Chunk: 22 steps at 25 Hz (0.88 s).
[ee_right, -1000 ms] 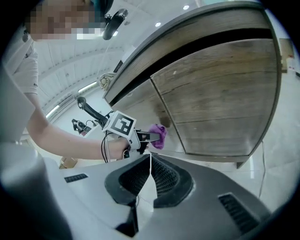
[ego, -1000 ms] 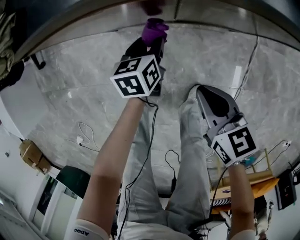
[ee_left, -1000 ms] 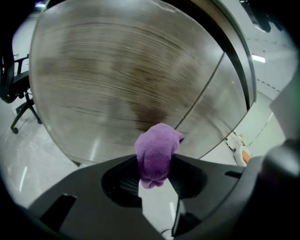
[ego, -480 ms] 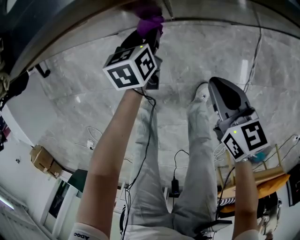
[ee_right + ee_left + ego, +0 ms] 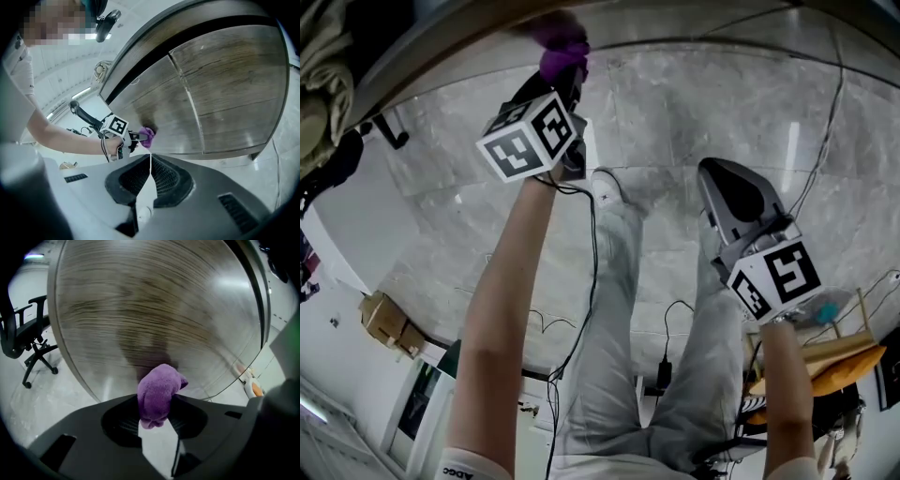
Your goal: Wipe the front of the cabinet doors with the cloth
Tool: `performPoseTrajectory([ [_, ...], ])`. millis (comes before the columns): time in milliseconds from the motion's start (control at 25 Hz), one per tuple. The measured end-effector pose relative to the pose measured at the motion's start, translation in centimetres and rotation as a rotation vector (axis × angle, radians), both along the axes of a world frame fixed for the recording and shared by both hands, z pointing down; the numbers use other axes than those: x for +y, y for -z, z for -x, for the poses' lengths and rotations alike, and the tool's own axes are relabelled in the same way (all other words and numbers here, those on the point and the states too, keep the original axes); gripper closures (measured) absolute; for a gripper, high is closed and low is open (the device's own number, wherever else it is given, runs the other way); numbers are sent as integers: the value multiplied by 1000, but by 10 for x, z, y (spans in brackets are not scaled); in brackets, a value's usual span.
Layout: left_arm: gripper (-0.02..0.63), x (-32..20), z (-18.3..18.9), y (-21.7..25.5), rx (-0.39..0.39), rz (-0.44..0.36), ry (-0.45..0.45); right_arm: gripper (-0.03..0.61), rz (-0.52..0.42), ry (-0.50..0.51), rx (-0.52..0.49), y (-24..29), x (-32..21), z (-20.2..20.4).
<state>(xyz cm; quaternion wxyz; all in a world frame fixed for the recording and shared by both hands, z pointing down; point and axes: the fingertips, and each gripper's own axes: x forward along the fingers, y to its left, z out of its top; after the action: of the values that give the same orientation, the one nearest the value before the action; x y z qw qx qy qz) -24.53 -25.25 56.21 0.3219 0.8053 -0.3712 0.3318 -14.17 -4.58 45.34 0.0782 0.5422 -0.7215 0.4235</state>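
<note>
Cloth (image 5: 159, 390): purple, pressed against the wood-grain cabinet door (image 5: 154, 310), low down.
Left hand-held gripper (image 5: 157, 411): clamped on the cloth.
Right hand-held gripper (image 5: 150, 161): jaws together, nothing between, well apart from the door.

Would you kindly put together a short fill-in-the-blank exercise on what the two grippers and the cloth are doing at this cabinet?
1. The left gripper is shut on a cloth that is ____ in colour.
2. The cloth is held against a cabinet door whose front shows the grain of ____.
3. The right gripper hangs away from the cabinet, its jaws ____ with nothing between them.

Missing words: purple; wood; shut
</note>
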Motion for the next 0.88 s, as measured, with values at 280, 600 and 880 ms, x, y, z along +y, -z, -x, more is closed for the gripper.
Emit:
performPoseTrajectory([
  [280,463,-36,78,-6,-59,12,23,551,-10,8,-19,-4,-34,57],
  [600,465,-54,118,-3,-105,-2,70,551,-33,26,-35,1,-54,73],
  [880,465,-40,136,7,-135,-38,233,551,-22,84,-33,6,-26,45],
])
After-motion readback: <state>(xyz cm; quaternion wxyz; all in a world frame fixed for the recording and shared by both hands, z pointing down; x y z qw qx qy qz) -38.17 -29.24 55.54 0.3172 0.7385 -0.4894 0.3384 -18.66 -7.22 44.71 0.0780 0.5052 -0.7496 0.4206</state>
